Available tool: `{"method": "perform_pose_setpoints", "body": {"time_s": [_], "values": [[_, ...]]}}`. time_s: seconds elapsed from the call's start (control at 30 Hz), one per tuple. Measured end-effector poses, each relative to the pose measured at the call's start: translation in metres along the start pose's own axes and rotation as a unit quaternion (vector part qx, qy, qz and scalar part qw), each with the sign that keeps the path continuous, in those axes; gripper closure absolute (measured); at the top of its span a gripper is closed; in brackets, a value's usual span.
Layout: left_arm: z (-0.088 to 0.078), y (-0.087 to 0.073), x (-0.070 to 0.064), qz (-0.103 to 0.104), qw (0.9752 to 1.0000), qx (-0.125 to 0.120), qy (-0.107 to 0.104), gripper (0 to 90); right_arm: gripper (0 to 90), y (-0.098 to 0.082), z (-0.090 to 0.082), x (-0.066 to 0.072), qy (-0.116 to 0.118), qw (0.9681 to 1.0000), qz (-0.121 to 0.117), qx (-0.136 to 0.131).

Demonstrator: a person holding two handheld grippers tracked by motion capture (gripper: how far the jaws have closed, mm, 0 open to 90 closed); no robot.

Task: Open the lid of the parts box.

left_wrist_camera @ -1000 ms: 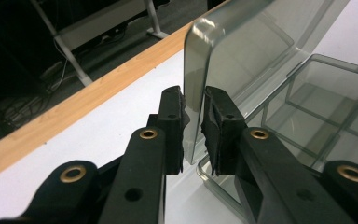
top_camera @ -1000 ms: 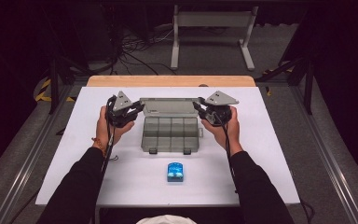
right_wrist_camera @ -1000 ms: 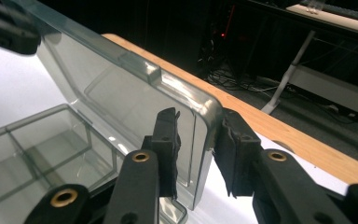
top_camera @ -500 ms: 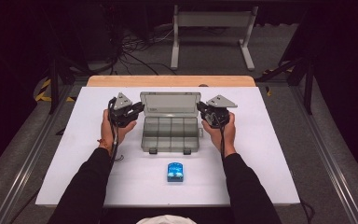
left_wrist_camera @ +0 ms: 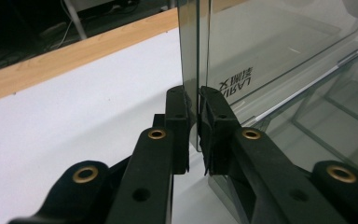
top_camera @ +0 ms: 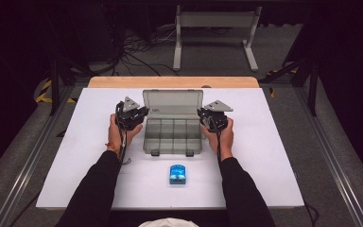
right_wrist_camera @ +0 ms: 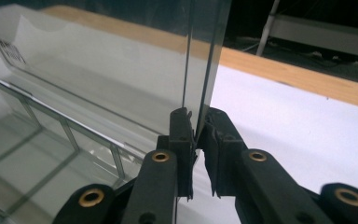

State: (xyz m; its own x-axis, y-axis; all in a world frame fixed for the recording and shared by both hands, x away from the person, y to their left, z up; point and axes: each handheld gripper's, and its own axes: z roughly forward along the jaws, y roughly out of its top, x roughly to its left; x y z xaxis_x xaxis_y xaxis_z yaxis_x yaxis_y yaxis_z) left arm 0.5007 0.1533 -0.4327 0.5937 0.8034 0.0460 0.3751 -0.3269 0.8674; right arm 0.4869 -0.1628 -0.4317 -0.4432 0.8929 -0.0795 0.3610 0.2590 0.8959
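Note:
A clear grey compartment box [top_camera: 172, 139] lies mid-table with its lid [top_camera: 172, 101] swung up and back. My left gripper [top_camera: 143, 113] is shut on the lid's left side edge. In the left gripper view the pads [left_wrist_camera: 179, 116] press the thin lid wall [left_wrist_camera: 270, 51] between them, and these jaws have just been closing on it. My right gripper [top_camera: 202, 114] is shut on the lid's right side edge. The right gripper view has the lid [right_wrist_camera: 98, 70] pinched between the jaws of that gripper [right_wrist_camera: 198, 121], which have also been closing. The box's compartments [right_wrist_camera: 23, 140] look empty.
A small blue object [top_camera: 177, 174] lies on the white tabletop [top_camera: 274, 156] in front of the box. A wooden strip [top_camera: 123, 82] borders the table's far edge. Cables and a metal stand [top_camera: 215, 28] are on the floor beyond.
The lid has swung from partly raised to fully open and tilted back. Both hands have sunk a little with it, still at its two side edges.

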Motion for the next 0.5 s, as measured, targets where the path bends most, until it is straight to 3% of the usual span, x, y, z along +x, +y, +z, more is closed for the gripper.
{"method": "perform_pose_setpoints", "body": {"time_s": [0.1,0.27,0.33,0.5], "values": [[0.005,-0.005,0.001,-0.021,0.9998,0.001,-0.003,83.0,81.8,-0.002,0.002,-0.001,0.003,1.0000,0.010,-0.001],[0.011,-0.010,0.001,-0.037,0.9992,0.012,-0.006,82.6,81.3,-0.005,0.008,-0.001,0.002,0.9998,0.012,0.015],[0.014,-0.009,0.002,-0.022,0.9994,0.025,-0.002,82.4,81.3,-0.006,0.009,-0.002,0.004,0.9997,0.018,0.014],[0.017,-0.007,0.003,-0.016,0.9993,0.033,-0.002,80.7,81.1,-0.005,0.013,-0.004,0.005,0.9996,0.016,0.022]]}}
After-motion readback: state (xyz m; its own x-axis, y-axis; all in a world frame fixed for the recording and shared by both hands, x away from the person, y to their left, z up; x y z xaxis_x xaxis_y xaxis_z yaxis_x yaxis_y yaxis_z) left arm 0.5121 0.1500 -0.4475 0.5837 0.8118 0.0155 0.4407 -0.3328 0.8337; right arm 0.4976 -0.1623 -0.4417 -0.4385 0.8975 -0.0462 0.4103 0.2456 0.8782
